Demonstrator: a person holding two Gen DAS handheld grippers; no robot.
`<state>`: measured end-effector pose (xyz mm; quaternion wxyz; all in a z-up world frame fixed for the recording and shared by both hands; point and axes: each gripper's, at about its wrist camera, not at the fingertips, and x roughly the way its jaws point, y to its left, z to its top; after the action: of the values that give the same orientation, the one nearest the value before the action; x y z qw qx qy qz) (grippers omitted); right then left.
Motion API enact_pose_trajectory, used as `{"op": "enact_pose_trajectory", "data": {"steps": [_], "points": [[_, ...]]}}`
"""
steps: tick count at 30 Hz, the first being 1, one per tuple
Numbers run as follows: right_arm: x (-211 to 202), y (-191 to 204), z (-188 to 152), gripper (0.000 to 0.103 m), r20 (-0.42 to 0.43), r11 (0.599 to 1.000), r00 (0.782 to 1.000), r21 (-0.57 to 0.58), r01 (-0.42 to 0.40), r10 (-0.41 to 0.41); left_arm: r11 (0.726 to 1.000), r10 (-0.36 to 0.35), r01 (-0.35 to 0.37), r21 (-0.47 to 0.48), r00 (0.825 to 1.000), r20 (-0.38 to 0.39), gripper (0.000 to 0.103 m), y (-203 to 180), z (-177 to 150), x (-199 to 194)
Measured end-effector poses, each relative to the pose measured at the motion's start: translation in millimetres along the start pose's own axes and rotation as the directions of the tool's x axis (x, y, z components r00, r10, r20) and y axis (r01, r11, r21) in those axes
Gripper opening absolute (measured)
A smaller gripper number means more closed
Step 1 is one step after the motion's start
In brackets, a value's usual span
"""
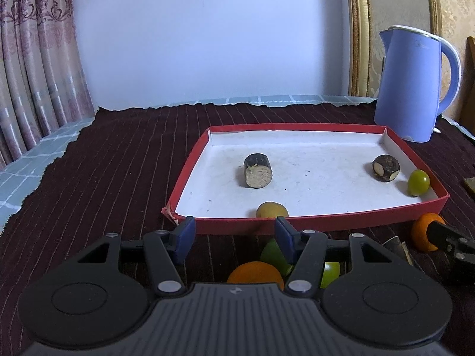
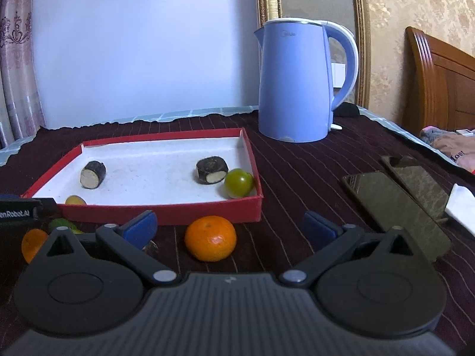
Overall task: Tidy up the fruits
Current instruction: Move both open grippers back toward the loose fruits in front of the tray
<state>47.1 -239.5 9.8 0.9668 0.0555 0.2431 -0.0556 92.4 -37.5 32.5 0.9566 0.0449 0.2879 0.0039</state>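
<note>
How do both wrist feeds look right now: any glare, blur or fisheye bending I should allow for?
Left wrist view: sharp and evenly lit, no blur; the red tray bows from the fisheye, corners darken. Right wrist view: equally sharp; soft glare on the orange and the dark slabs; the kettle leans with the lens curve.

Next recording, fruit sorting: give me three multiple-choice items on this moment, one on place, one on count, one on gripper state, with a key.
1. Where is the kettle?
A. In the tray
B. Behind the tray, on the cloth
C. On the floor

2. How many dark cut pieces lie in the tray?
A. Two
B. Four
C. None

3. The right gripper is:
A. Shut on an orange
B. Shut on the kettle
C. Open, empty

Key: B, it stands beyond the far rim; A, one piece left, one piece right; C, the orange lies between spread fingers, untouched.
</note>
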Motion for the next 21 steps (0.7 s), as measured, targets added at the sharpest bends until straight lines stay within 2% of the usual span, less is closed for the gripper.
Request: {"op": "enact_pose_trajectory", "data": {"steps": [9,15,21], "points": [[-6,-6,-7,0.103,0.025,1.000,1.000,0.016,-0.019,0.019,0.999,-0.030,0.031,-0.008,0.999,0.031,0.058,7,-11,-12],[-17,-2,-10,0.103,0.050,0.999,0.998,-0.029,-0.029,0.030,0.995,-0.101,0.101,0.005,0.993,0.064,0.058,16,-27,-26],[-22,0,-16,0.103,0.019,0.997,0.998,-0.061,-0.051,0.052,0.989,-0.144,0.142,0.040,0.987,0.072,0.058,21,-45,-32]]}}
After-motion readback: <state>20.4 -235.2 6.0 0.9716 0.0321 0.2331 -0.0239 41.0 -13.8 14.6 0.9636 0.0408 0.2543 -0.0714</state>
